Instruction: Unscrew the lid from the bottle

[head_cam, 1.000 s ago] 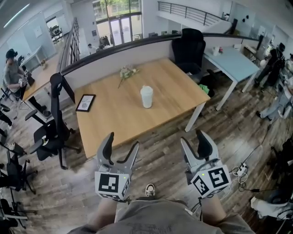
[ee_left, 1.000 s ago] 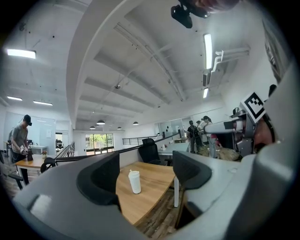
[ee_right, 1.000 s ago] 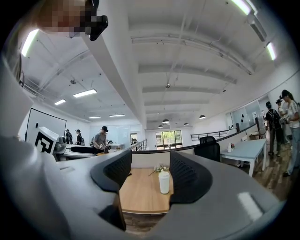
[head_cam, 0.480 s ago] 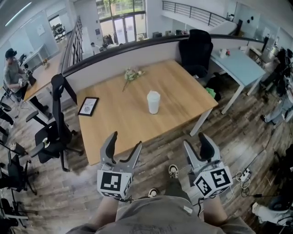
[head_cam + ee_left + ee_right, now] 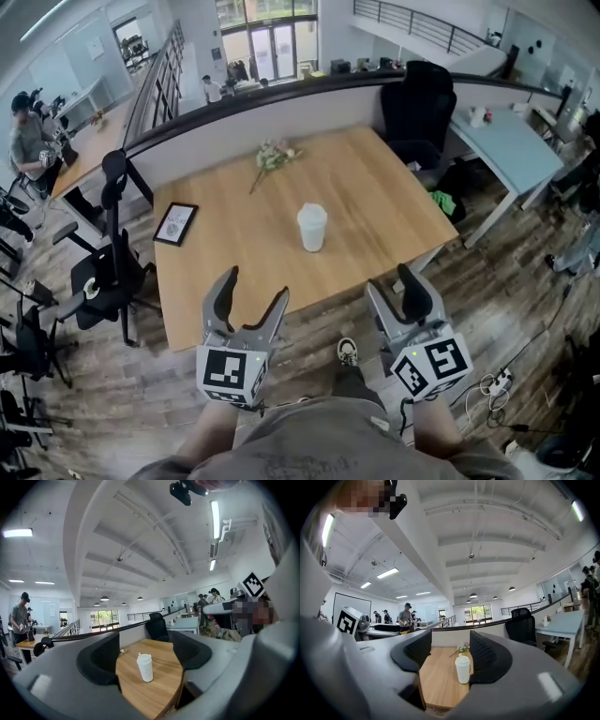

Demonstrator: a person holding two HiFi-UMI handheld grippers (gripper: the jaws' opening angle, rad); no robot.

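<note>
A white bottle with a white lid stands upright near the middle of the wooden table. It also shows far off between the jaws in the left gripper view and in the right gripper view. My left gripper hangs over the table's near edge, open and empty. My right gripper is held off the table's near right corner, its jaws apart with nothing between them. Both are well short of the bottle.
A sprig of flowers lies at the table's far side and a framed picture at its left. Black office chairs stand left of the table, another behind it. A light blue desk is at the right. My shoe is on the wood floor.
The view has moved closer to the table: the bottle and table sit lower and nearer in the head view. Both grippers now reach the table's near edge, jaws unchanged.
</note>
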